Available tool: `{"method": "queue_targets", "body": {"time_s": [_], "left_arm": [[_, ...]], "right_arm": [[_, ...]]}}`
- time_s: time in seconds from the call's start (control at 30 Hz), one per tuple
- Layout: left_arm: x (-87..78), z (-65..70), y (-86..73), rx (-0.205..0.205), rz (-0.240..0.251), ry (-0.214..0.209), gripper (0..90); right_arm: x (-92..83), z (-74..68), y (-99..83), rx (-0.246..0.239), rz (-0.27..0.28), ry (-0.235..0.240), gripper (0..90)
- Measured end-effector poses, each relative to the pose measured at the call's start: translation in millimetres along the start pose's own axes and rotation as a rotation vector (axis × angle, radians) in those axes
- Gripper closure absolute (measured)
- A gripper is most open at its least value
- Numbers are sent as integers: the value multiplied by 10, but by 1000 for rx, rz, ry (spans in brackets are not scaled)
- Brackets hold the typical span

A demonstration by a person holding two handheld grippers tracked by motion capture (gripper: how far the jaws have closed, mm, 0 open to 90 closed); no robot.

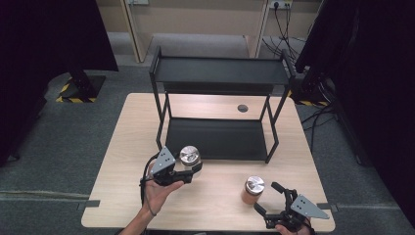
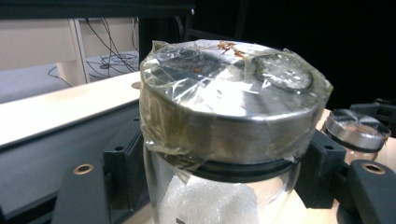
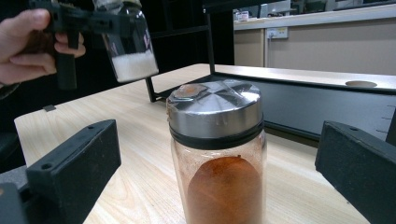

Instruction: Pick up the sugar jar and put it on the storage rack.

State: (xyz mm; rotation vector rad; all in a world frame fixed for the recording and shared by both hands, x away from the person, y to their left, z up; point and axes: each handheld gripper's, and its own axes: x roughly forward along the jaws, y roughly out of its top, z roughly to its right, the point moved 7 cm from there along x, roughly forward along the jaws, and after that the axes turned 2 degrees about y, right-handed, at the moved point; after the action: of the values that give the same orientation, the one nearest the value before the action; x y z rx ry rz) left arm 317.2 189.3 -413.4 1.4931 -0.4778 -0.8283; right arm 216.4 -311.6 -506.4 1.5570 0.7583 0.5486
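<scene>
The left gripper [image 1: 188, 172] pinches the white jar [image 1: 189, 157], lifted near the shelf [image 1: 218, 138]. The right gripper [image 1: 272, 198] is spread around the orange jar [image 1: 252, 191] (probably slippery glass; grab below the lid).

Jars: two, one with white grains [image 1: 188, 157], one with orange-brown powder [image 1: 252, 190].
Metal lids: two, one per jar.
Shelf racks: one [image 1: 219, 71], with two tiers.
My tongs: two, left [image 1: 192, 172] and right [image 1: 270, 198].
Surfaces: one [image 1: 122, 171].
</scene>
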Motion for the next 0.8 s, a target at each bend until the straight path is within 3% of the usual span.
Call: {"method": "queue_targets", "body": {"time_s": [0.13, 0.43, 0.8], "left_arm": [[-36, -59, 123, -19, 4, -14, 308], [-46, -126, 371, 22, -8, 6, 308], [-22, -203, 700, 16, 7, -27, 308]], "right_arm": [[-3, 1, 0, 1, 3, -2, 4], [0, 5, -1, 5, 1, -1, 3], [2, 8, -4, 6, 0, -1, 3]]}}
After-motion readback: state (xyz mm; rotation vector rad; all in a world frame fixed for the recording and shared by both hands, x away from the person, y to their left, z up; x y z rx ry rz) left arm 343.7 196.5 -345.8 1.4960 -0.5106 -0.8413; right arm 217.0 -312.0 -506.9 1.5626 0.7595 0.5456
